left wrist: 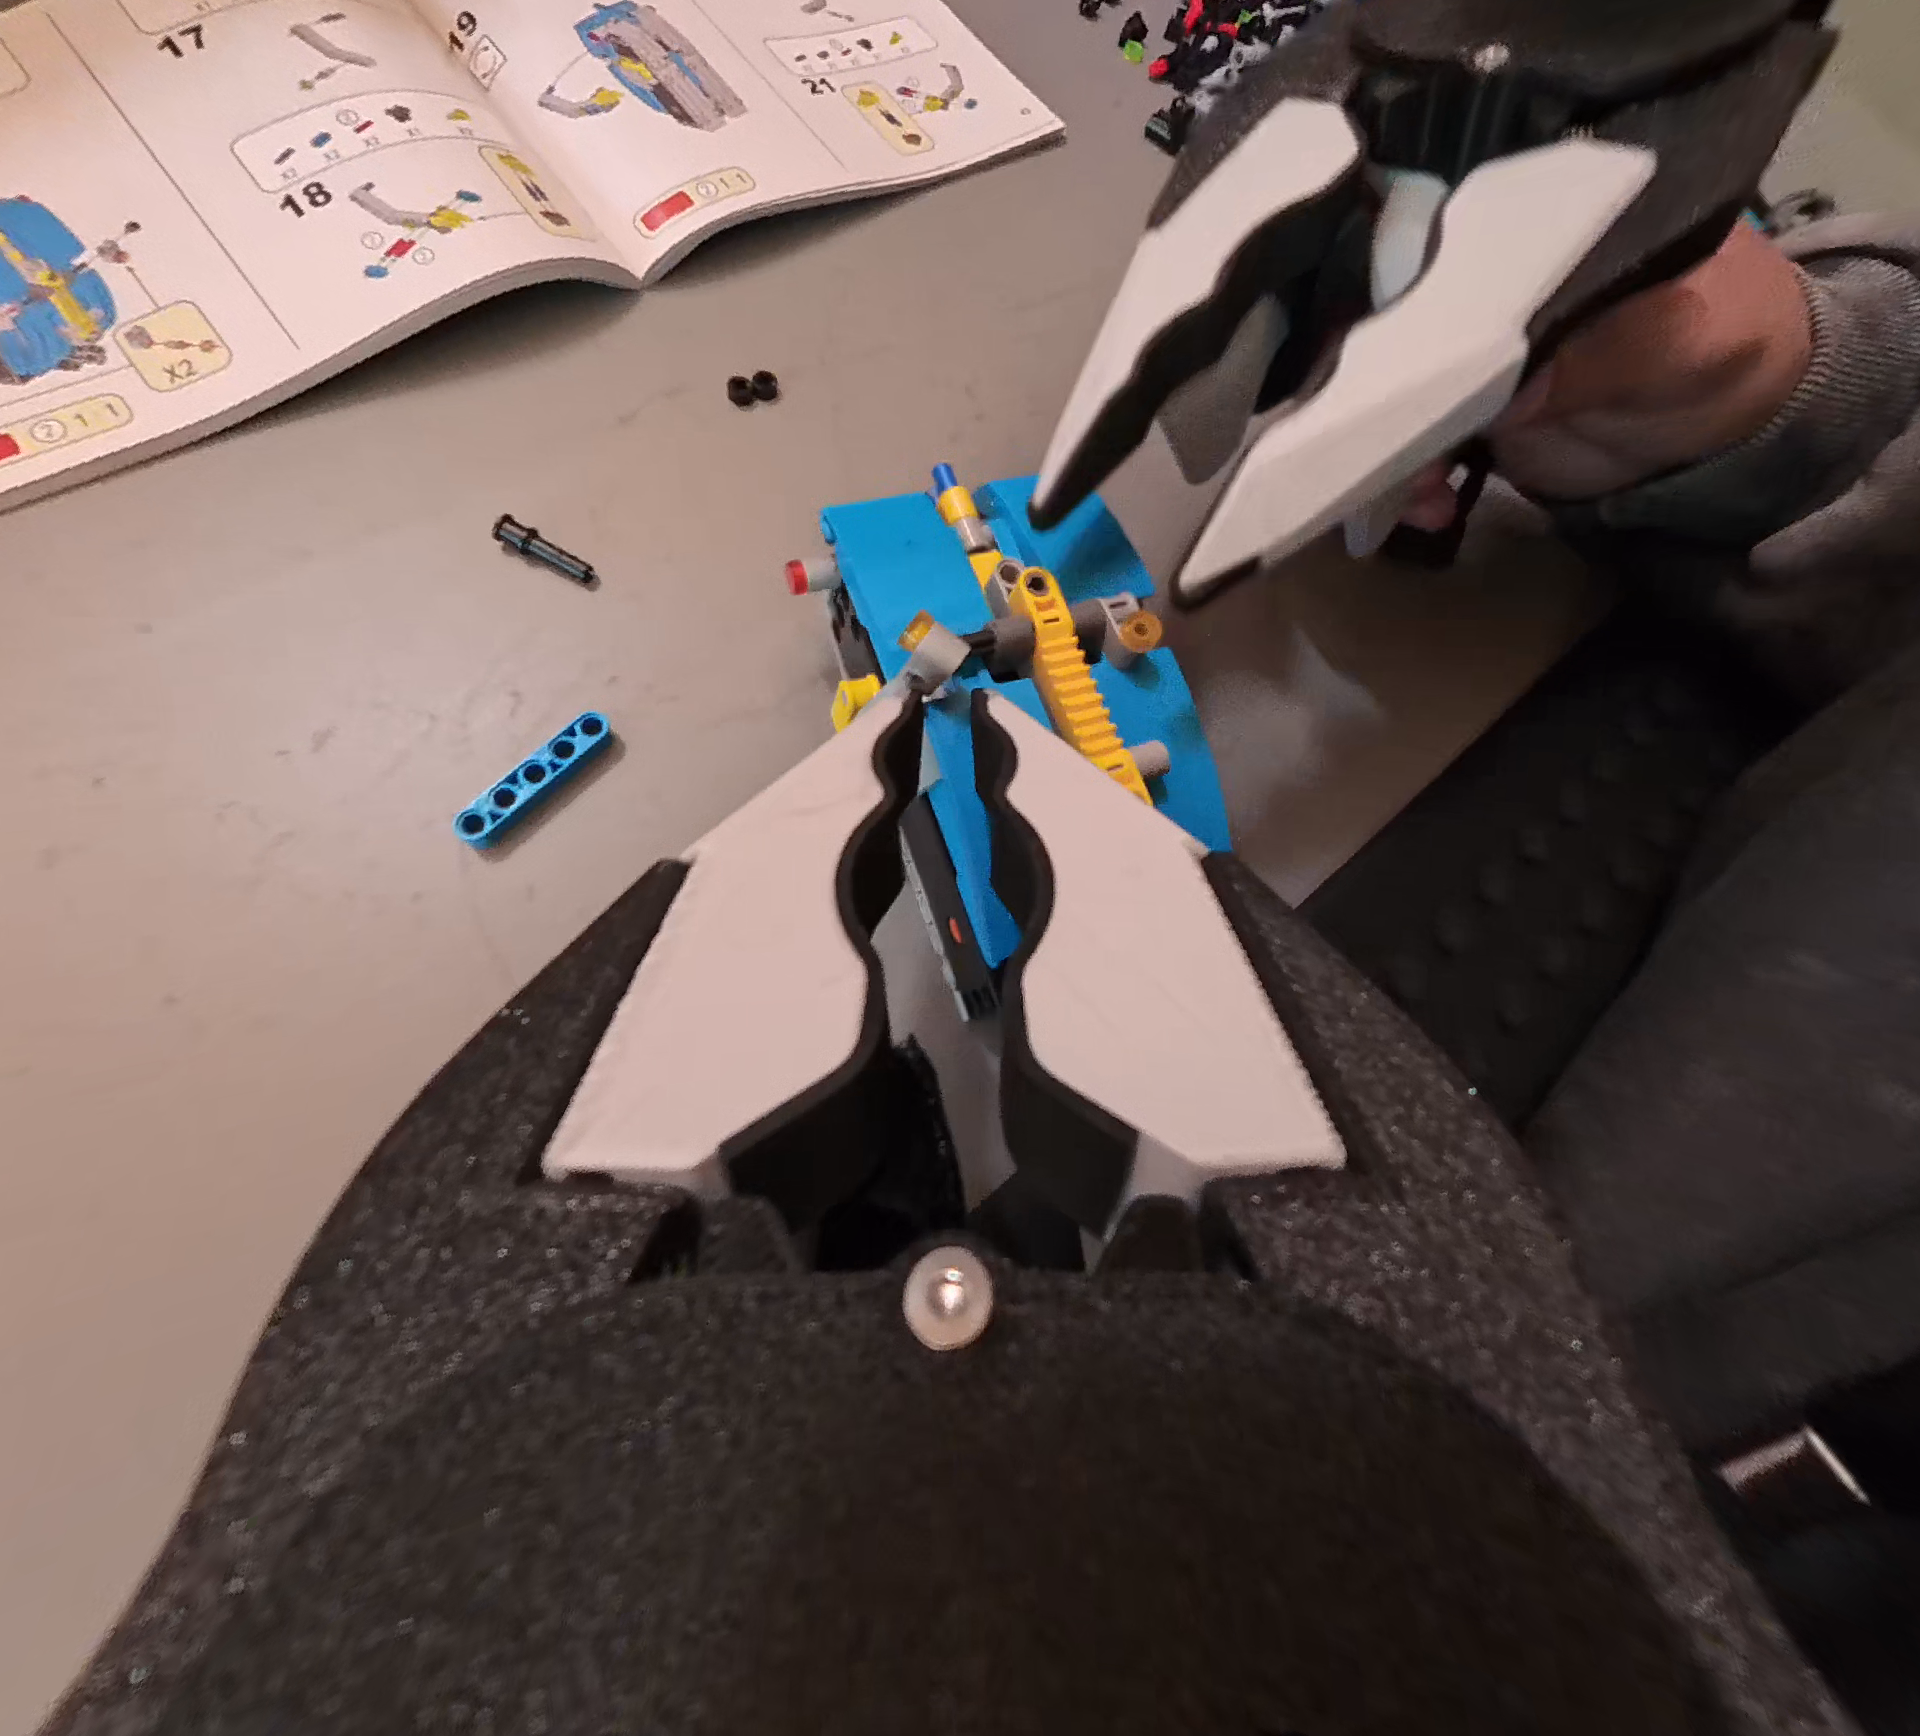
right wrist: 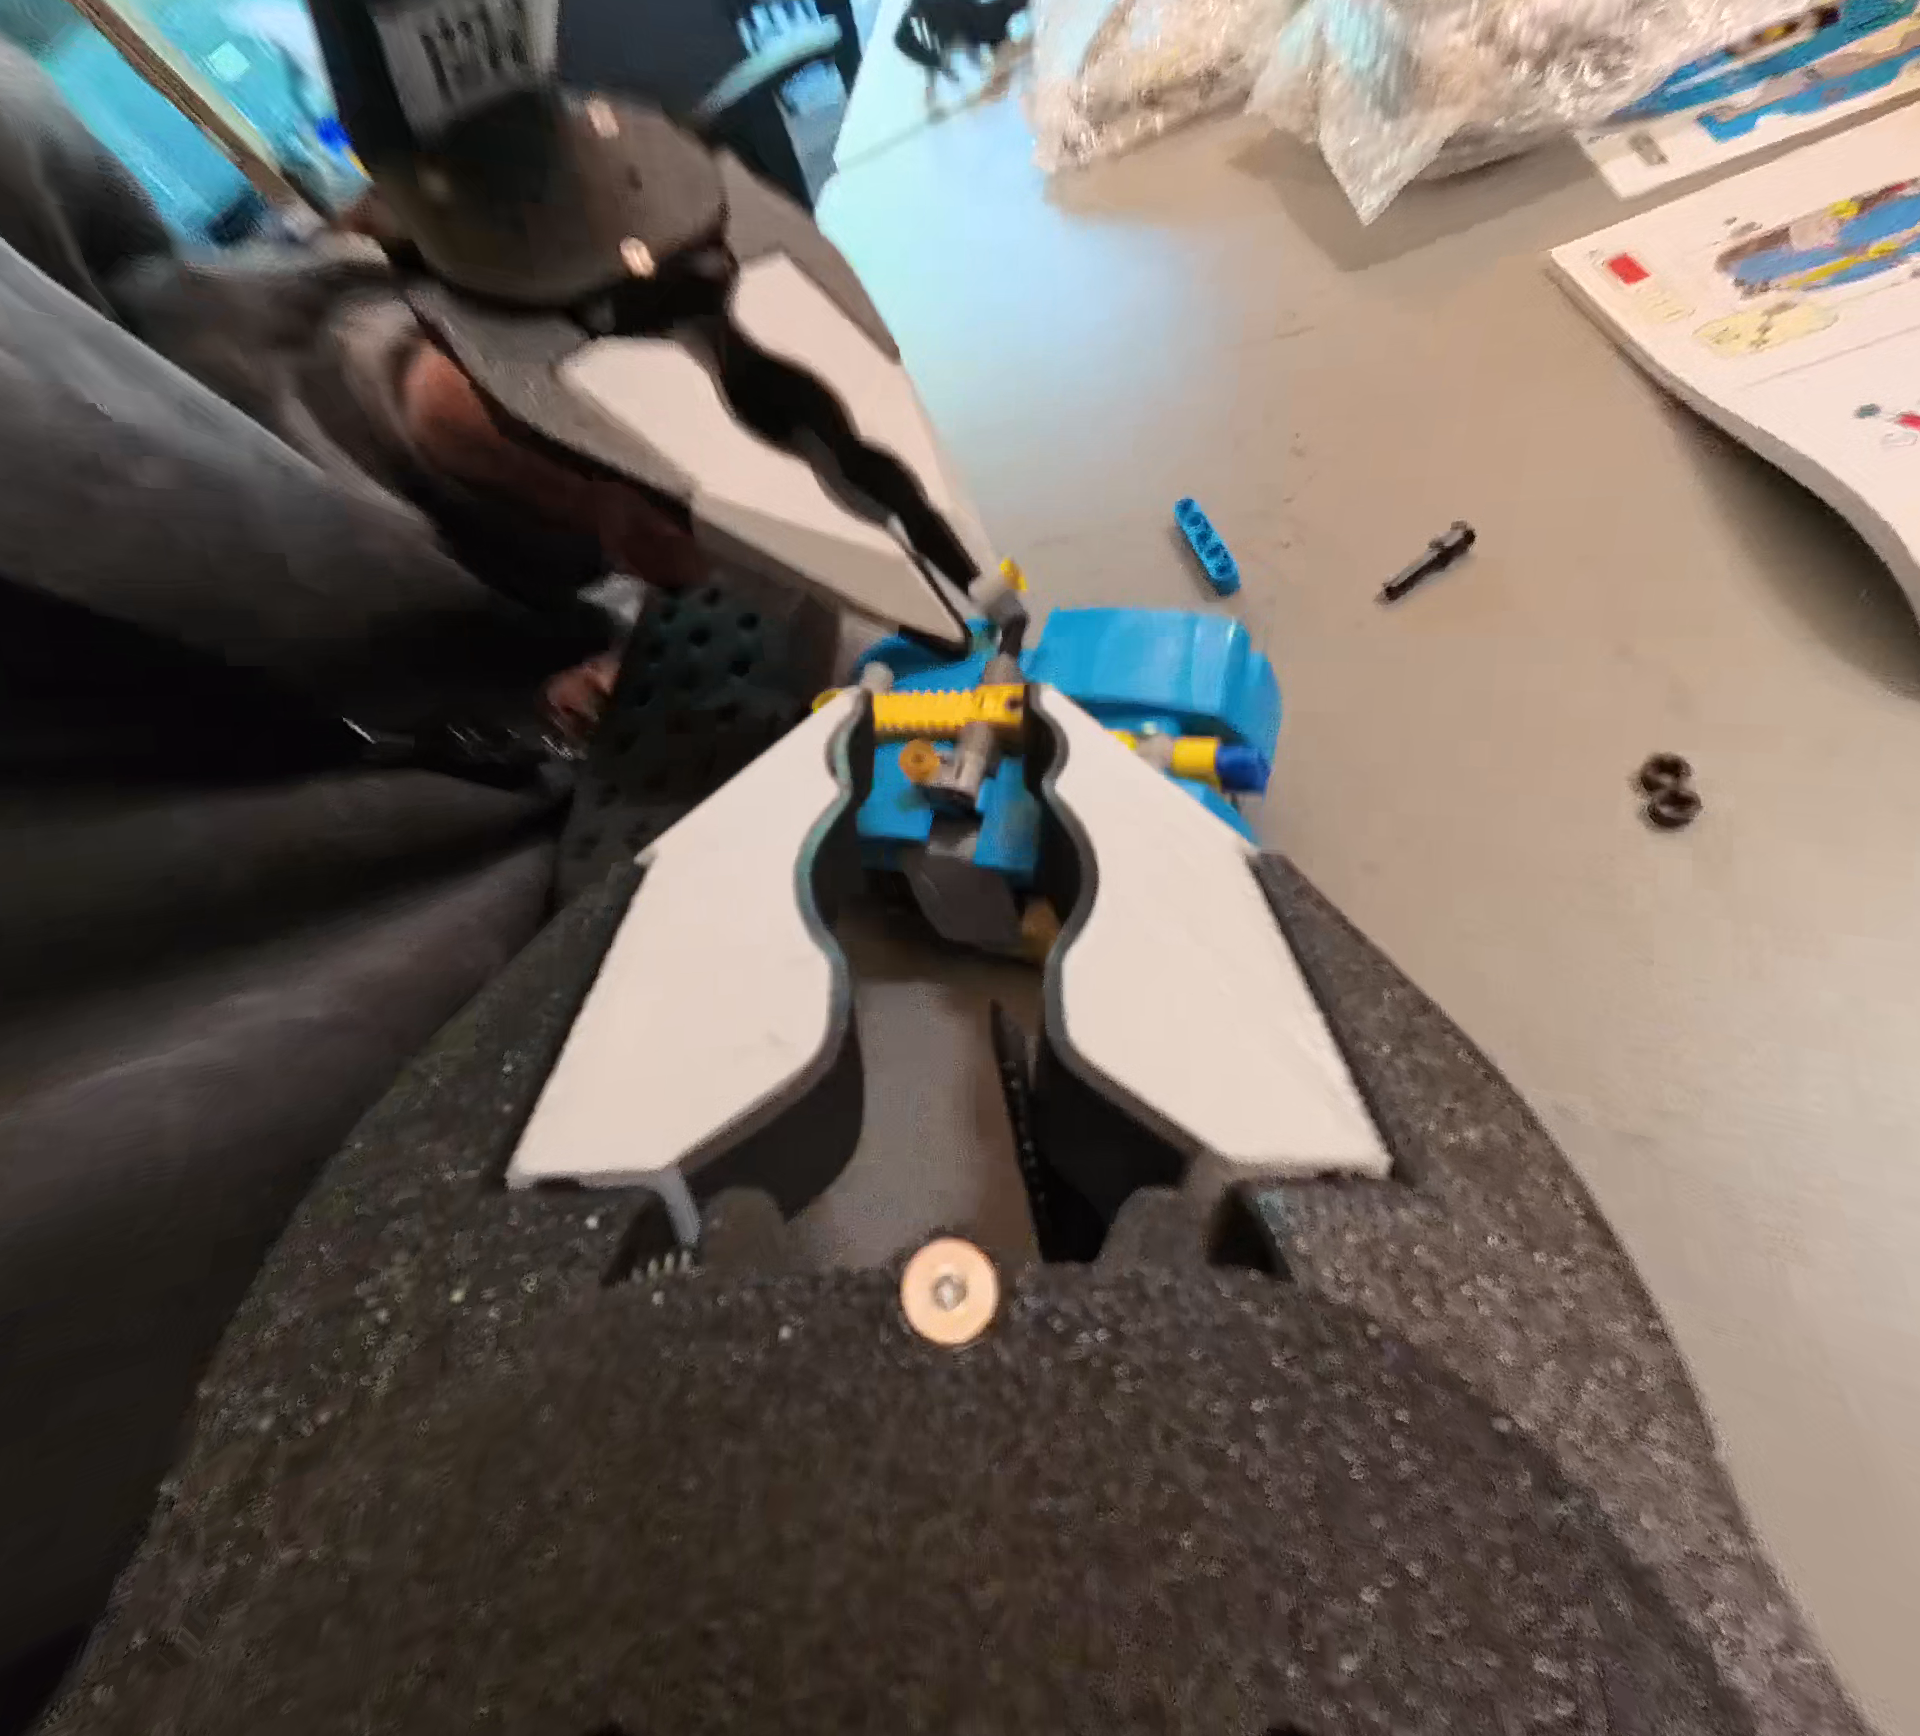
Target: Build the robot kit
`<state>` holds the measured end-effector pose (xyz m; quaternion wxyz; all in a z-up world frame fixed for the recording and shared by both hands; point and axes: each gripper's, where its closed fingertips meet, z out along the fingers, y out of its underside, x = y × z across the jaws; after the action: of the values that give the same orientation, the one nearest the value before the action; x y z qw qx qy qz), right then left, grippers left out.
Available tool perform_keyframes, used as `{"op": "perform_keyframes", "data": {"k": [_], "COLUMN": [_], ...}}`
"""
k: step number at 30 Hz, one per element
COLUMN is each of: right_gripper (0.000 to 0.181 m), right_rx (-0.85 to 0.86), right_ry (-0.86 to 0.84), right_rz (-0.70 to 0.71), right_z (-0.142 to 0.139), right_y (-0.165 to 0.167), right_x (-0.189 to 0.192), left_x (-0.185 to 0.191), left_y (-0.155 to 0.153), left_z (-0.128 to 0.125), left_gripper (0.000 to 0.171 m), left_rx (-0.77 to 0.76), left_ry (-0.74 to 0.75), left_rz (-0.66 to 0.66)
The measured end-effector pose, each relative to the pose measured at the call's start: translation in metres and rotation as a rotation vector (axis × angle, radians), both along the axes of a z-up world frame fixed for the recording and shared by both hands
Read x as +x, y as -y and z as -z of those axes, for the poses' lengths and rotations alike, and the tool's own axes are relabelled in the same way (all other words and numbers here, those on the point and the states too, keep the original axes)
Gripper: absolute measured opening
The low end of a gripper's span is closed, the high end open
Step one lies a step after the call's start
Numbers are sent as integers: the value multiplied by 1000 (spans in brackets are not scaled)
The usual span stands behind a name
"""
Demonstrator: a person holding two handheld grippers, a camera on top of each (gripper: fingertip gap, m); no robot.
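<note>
A blue brick-built model [left wrist: 904, 564] with a yellow toothed beam [left wrist: 1075, 678] on top lies on the grey table near its front edge. My left gripper [left wrist: 943, 699] is shut on the model's near blue panel. It also shows in the right wrist view [right wrist: 961, 611], its tips at the model's grey and yellow parts. My right gripper [right wrist: 948, 699] is open, its fingers straddling the model [right wrist: 1143, 658] by the yellow beam [right wrist: 935, 707]. In the left wrist view the right gripper [left wrist: 1117, 548] has one tip touching the blue panel's far end.
An open instruction booklet [left wrist: 520, 128] lies at the back left. A loose blue beam [left wrist: 532, 777], a black pin [left wrist: 542, 548] and a small black connector [left wrist: 752, 388] lie left of the model. A pile of small parts [left wrist: 1195, 13] and plastic bags [right wrist: 1455, 24] lie farther back. My two grippers' fingertips are within a few centimetres of each other. From the left gripper's tips to the black pin [left wrist: 542, 548] is close to 11 cm. The right camera catches it too, in the right wrist view [right wrist: 1427, 557].
</note>
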<state>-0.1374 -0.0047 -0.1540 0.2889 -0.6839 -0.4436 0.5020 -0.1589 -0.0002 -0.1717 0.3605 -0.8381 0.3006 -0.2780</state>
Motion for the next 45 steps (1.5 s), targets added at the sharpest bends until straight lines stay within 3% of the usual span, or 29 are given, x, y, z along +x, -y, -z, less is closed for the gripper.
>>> {"op": "perform_keyframes", "data": {"k": [4, 9, 14, 20, 26, 36, 45], "right_gripper": [27, 6, 4, 1, 1, 0, 0], "right_rx": [-27, 193, 297, 522, 436, 393, 97], "right_ry": [-89, 98, 202, 356, 351, 451, 368], "right_rz": [-26, -67, -28, 143, 340, 449, 534], "right_z": [-18, 5, 6, 8, 8, 7, 16], "right_y": [-6, -5, -4, -2, -3, 0, -3], "right_x": [-13, -25, -22, -18, -18, -16, -20], "left_x": [6, 9, 11, 9, 12, 19, 14], "left_y": [2, 4, 6, 16, 16, 15, 12], "left_z": [0, 0, -1, -1, -2, -6, -8], "left_gripper": [9, 9, 10, 21, 25, 28, 28], "left_rx": [18, 38, 34, -60, 8, 104, 193], "left_ry": [6, 11, 21, 106, 92, 79, 84], "left_rz": [39, 74, 107, 186, 318, 525, 633]}}
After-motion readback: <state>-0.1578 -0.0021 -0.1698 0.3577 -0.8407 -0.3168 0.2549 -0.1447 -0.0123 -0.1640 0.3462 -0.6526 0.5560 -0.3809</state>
